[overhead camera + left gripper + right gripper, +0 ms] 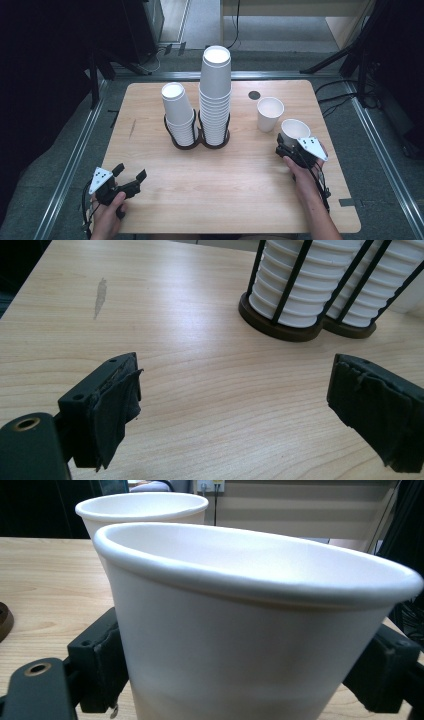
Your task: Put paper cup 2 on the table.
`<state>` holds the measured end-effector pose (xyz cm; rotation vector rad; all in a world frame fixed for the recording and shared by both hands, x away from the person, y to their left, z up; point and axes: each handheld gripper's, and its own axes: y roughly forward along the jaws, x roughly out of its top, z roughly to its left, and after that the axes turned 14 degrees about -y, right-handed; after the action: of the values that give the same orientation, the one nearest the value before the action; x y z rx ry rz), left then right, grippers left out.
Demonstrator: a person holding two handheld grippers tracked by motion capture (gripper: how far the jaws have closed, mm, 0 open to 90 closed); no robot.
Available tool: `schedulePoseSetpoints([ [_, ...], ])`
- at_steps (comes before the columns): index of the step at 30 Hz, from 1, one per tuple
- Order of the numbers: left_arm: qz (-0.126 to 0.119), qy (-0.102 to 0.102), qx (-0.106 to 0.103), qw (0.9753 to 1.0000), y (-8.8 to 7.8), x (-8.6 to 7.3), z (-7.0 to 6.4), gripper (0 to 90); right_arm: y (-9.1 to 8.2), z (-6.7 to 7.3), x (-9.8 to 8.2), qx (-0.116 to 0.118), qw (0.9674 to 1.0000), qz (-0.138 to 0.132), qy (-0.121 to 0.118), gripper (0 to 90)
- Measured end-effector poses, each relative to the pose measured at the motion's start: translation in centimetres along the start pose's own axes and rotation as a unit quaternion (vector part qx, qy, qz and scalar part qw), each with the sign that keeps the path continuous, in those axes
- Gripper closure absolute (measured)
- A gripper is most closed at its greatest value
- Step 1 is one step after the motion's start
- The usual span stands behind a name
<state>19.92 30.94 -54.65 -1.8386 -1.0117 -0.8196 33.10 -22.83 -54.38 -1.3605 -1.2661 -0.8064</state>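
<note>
paper cup (pixel 294 129) at 3 o'clock on bench (pixel 225 200) | light, thin-walled, crushes easily | right tool (pixel 289 148) hugs lower wall, squeeze gently | left tool (pixel 131 181) wide, empty

Black claws (pixel 129 178) with grey triangular top plates.

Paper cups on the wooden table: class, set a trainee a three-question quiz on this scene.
1. How many loose paper cups stand outside the black wire holder?
2. True or false: the left gripper holds a cup.
3. Which stack is taller: A, the left stack; B, the right stack?

Key: 1. Two: the far cup and the near cup between the right gripper's jaws. 2. False. 3. B.
</note>
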Motion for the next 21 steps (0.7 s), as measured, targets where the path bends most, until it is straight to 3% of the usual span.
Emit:
schedulePoseSetpoints([
  [5, 0.000, 0.000, 0.000, 1.0000, -0.01, 0.01, -0.03, 7.3, -0.02, 0.02, 0.01, 0.006, 1.0000, 0.003, 0.002, 11.9],
  [16, -0.001, -0.001, 0.000, 1.0000, 0.12, 0.06, 0.05, 7.3, -0.02, -0.22, 0.09, 0.031, 0.9994, 0.005, 0.015, 0.0],
  [21, -0.001, 0.000, 0.000, 1.0000, 0.09, 0.07, 0.00, 7.3, -0.16, -0.27, 0.24, 0.041, 0.9990, 0.003, 0.020, 0.0],
])
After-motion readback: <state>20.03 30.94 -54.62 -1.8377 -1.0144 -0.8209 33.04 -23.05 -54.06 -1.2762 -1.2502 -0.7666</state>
